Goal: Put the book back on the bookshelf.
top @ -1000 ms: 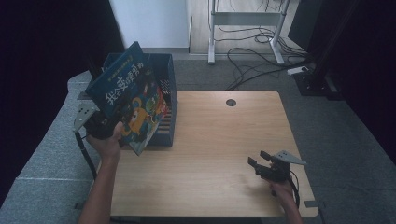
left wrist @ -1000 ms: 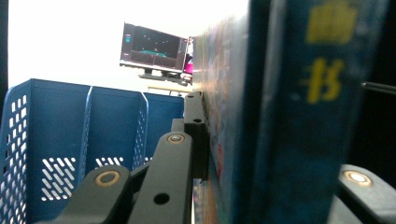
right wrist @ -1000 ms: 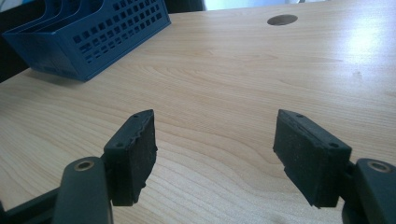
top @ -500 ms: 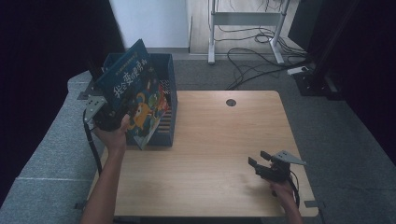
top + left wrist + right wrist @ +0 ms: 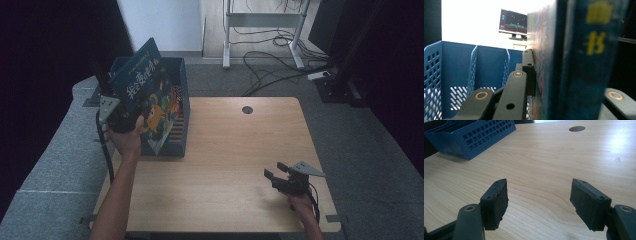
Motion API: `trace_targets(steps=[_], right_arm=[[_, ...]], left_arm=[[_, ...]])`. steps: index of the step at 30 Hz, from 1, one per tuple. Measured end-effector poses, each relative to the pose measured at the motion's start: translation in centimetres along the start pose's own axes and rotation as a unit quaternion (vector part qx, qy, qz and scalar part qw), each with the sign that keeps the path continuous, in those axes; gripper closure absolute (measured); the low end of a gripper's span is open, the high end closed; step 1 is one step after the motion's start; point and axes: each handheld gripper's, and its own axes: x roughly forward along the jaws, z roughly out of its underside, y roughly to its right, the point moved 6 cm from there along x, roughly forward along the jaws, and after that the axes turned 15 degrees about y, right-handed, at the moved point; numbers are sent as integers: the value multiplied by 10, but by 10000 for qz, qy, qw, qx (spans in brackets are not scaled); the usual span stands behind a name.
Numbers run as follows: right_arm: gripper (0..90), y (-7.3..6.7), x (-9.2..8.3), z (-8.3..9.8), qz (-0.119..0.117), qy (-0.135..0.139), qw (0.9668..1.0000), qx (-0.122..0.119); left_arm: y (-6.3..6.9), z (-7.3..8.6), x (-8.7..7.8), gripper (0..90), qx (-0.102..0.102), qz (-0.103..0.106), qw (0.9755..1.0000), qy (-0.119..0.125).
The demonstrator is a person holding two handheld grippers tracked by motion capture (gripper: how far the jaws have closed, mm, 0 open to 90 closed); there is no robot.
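Left gripper [image 5: 117, 117] jaws pinch the dark-blue illustrated picture book [image 5: 145, 95] near its lower edge, tilted over the blue perforated plastic file rack [image 5: 181, 120], probably lining up a slot. Right gripper [image 5: 285, 181] idle low over the light wooden table [image 5: 225, 150], jaws spread, holding nothing.

The book [image 5: 145, 95] cover carries large white Chinese characters — they appear to read 我会变魔术. Its spine [image 5: 596, 45] shows yellow characters — too blurred to read.
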Motion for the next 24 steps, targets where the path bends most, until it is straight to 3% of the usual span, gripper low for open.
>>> trace_targets(steps=[8,16,24], right_arm=[[298,1,0,0,4,-11,10000,0],[299,3,-2,0,28,9,10000,38],[300,3,-1,0,21,12,10000,42]], left_arm=[[1,9,8,821,187,-117,9998,-10],[0,13,16,821,203,-225,9995,39],[2,18,25,820,167,-188,9997,-24]])
